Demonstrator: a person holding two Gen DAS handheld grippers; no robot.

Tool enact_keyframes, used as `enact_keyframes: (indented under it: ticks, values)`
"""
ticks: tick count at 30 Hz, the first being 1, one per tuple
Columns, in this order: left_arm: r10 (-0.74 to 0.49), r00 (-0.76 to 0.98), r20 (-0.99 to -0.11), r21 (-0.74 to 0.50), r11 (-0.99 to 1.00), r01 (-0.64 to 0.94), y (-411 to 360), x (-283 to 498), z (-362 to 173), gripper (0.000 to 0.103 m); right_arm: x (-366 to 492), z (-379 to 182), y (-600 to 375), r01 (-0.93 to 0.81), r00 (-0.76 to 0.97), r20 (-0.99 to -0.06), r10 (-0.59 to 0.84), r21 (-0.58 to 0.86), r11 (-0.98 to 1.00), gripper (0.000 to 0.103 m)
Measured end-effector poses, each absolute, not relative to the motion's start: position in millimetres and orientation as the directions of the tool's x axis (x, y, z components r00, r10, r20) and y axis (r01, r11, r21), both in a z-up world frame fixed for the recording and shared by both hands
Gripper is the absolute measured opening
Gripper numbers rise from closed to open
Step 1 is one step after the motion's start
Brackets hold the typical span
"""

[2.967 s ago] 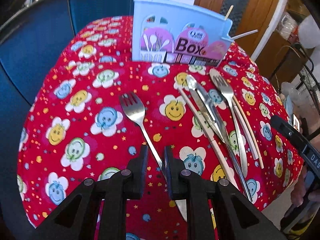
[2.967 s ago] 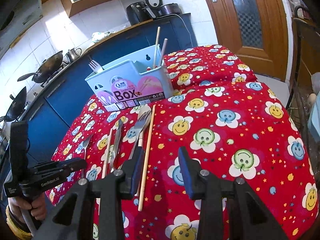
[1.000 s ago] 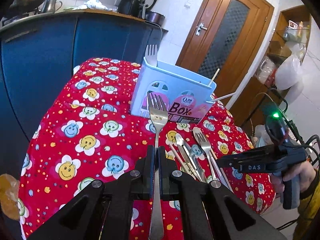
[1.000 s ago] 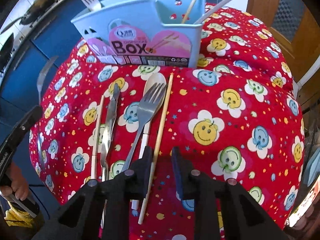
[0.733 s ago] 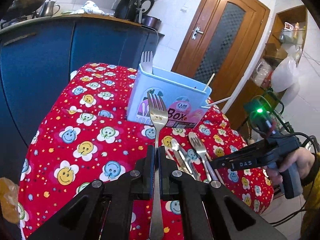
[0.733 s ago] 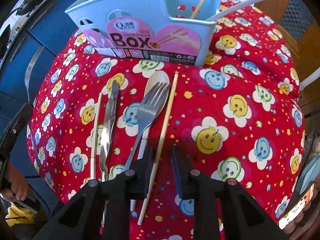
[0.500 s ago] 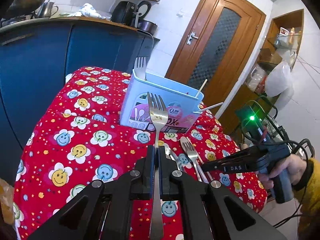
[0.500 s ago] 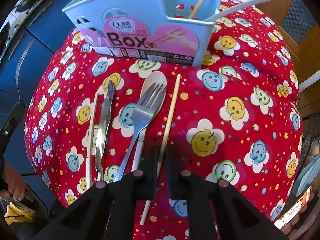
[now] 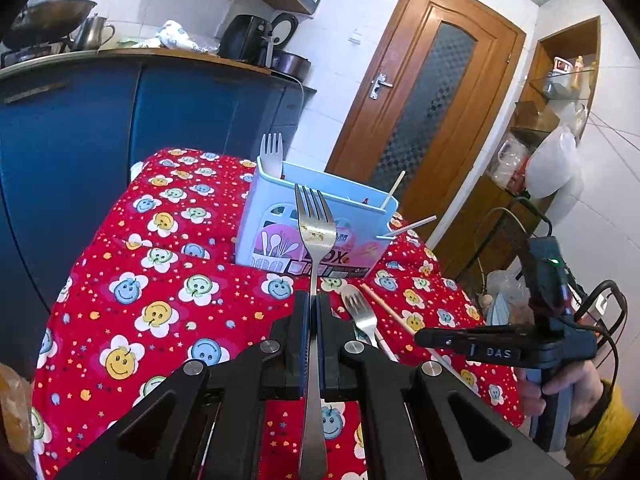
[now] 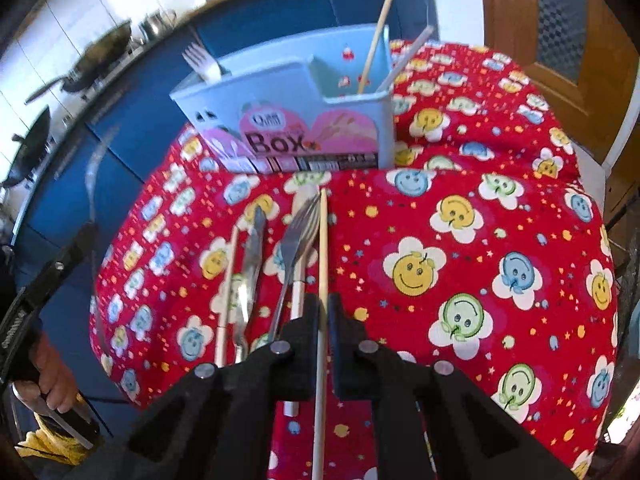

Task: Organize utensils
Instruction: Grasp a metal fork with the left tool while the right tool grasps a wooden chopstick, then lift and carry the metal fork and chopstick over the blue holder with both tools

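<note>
My left gripper [image 9: 313, 300] is shut on a steel fork [image 9: 315, 232] and holds it tines-up above the table, in front of the light blue utensil box [image 9: 280, 224]. My right gripper [image 10: 323, 300] is shut on a wooden chopstick [image 10: 323, 240], lifted a little over the red cloth. The box [image 10: 288, 100] holds a fork [image 10: 200, 62] in its left part and two chopsticks [image 10: 376, 36] in its right compartment. On the cloth lie a fork [image 10: 296, 240], a knife [image 10: 250, 264], a white spoon and another chopstick [image 10: 228, 280].
The table wears a red smiley-flower cloth [image 10: 460, 260]. Blue kitchen cabinets [image 9: 100, 128] stand behind and to the left. A wooden door [image 9: 420, 92] is at the back right. The right gripper body and hand [image 9: 540, 344] show at the table's right edge.
My right gripper has closed on the chopstick and raised it off the cloth. My left gripper has kept the fork and drawn back a little from the box.
</note>
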State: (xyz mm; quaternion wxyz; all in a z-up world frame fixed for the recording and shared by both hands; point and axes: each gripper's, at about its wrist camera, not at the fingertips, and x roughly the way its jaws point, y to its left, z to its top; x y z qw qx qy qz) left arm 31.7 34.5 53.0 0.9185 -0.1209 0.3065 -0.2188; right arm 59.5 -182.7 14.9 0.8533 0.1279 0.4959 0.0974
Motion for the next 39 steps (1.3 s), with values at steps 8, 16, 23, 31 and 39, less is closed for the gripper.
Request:
enact_keyframes:
  ticks: [8, 16, 23, 31, 39]
  values:
    - [-0.480, 0.733, -0.482, -0.353, 0.872, 0.339, 30, 29, 60, 0.003, 44, 33, -185, -0.048, 0.631, -0.703, 0.327, 0.386, 0.921, 0.006]
    - [-0.487, 0.754, -0.441, -0.360, 0.865, 0.349, 26, 32, 71, 0.003, 29, 58, -182, -0.099, 0.747, -0.579, 0.327, 0.390, 0.916, 0.006]
    - [-0.491, 0.769, -0.409, -0.358, 0.862, 0.360, 22, 45, 82, 0.003, 29, 79, -181, -0.142, 0.821, -0.473, 0.321, 0.375, 0.916, 0.006]
    - [-0.485, 0.789, -0.377, -0.340, 0.865, 0.369, 15, 63, 98, 0.003, 40, 96, -180, -0.173, 0.863, -0.392, 0.317, 0.361, 0.917, 0.006]
    - [-0.464, 0.811, -0.356, -0.317, 0.876, 0.363, 7, 86, 108, 0.003, 55, 108, -184, -0.194, 0.882, -0.342, 0.324, 0.363, 0.911, 0.006]
